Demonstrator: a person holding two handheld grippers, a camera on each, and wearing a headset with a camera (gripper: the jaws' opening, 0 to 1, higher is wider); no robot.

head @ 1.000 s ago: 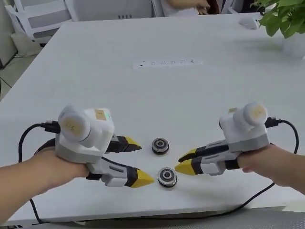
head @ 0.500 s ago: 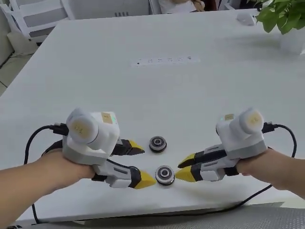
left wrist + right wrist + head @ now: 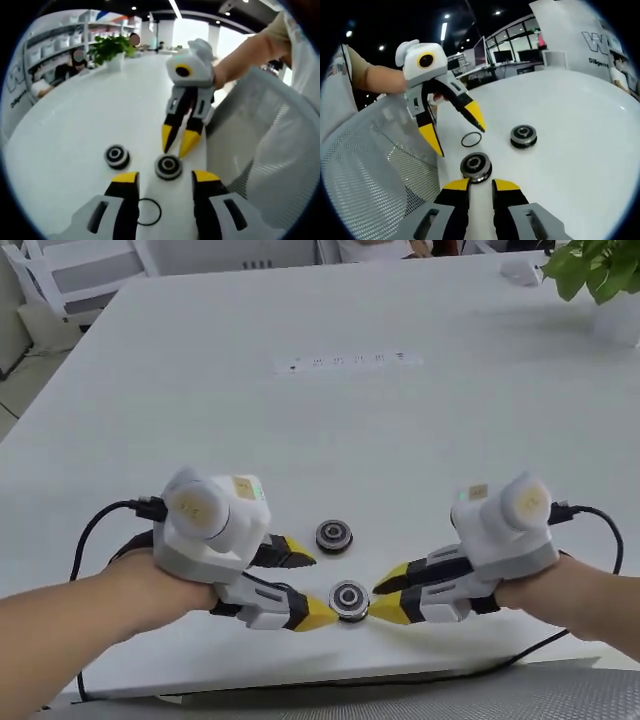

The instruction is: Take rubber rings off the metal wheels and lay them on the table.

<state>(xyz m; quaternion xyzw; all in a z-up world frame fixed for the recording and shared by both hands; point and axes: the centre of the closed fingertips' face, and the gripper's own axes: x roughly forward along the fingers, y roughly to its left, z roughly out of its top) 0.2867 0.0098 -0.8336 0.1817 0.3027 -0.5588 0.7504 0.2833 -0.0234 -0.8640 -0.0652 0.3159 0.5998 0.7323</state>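
Near the front edge of the white table (image 3: 300,420), two metal wheels sat well apart from each other, the near wheel (image 3: 348,599) lying between the tips of both grippers and the far wheel (image 3: 334,535) just behind it. The left gripper (image 3: 322,586) had its jaws spread wide and empty, one tip touching or nearly touching the near wheel's side. The right gripper (image 3: 377,598) faced it from the other side, jaws parted only a little and holding nothing. One loose rubber ring (image 3: 161,212) lay flat on the table under the left gripper, so that much looked done. Both wheels showed a dark band around the rim, which was probably a ring left to pull, though at this size it might have been only a groove. The near wheel seemed to be the one in hand, not yet gripped.
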